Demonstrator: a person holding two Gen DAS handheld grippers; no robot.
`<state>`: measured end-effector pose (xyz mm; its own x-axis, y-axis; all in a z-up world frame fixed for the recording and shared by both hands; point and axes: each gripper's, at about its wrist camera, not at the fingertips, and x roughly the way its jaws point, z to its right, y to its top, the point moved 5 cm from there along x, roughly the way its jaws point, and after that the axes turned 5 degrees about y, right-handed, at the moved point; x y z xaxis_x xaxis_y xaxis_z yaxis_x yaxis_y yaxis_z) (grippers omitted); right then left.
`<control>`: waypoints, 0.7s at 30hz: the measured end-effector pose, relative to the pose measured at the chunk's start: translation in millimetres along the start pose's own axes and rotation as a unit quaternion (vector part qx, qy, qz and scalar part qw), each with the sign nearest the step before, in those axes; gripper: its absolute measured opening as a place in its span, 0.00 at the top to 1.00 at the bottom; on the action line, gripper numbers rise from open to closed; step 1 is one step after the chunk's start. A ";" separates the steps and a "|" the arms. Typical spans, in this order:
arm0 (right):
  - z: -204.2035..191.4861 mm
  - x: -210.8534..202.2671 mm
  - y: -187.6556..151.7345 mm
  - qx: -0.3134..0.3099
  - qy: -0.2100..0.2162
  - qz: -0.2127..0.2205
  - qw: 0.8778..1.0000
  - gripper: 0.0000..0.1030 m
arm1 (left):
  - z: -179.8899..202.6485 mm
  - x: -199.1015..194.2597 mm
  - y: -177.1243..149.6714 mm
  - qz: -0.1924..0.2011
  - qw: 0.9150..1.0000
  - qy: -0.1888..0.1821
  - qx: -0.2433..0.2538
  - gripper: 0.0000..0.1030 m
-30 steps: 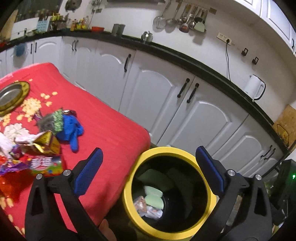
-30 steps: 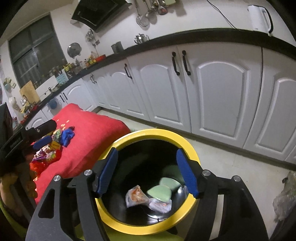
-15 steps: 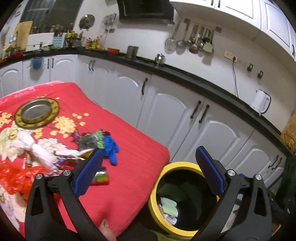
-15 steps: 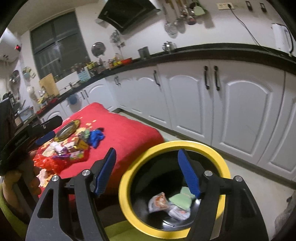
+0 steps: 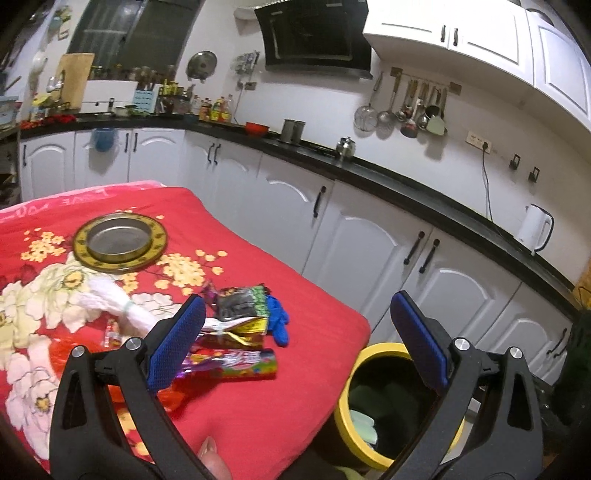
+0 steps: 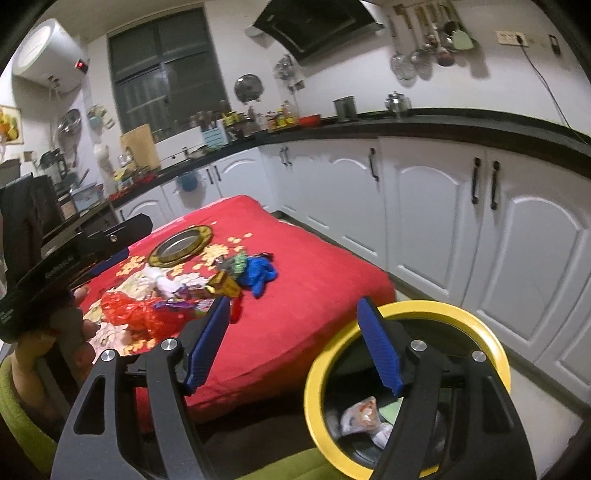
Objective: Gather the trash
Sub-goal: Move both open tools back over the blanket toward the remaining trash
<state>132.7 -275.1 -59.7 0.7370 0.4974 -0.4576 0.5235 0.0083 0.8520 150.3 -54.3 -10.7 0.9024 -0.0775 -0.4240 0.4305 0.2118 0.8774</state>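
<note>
A home kitchen is shown by the white cupboards (image 5: pixel 369 243) under a long black counter (image 5: pixel 424 192), the range hood (image 5: pixel 314 33), ladles hung on a wall rail (image 5: pixel 406 110), a white kettle (image 5: pixel 533 227), and bottles and jars (image 5: pixel 214 109) beside the window (image 6: pixel 166 70).

A worktop (image 5: pixel 280 413) draped in red floral cloth bears a gold-rimmed metal plate (image 5: pixel 120 242) toward 10 o'clock. Centrally lie crumpled snack wrappers (image 5: pixel 236 360), a blue glove (image 5: pixel 277 321), a white knotted bag (image 5: pixel 118 304) and red plastic (image 6: pixel 129 312).
</note>
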 end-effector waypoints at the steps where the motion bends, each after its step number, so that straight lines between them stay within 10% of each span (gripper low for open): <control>1: -4.8 2.9 1.3 -0.004 0.004 -0.002 1.000 0.33 | -3.7 -1.4 0.0 0.001 1.000 0.003 -0.001 0.11; 21: -74.3 60.4 7.5 -0.075 0.064 -0.040 0.994 0.32 | -99.3 -22.4 7.3 -0.009 0.996 0.087 -0.014 0.11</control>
<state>149.4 -180.5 -62.0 0.6302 0.5962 -0.4974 0.5016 0.1763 0.8469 131.1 45.8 -17.1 0.8764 0.0871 -0.4736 0.4430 0.2399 0.8638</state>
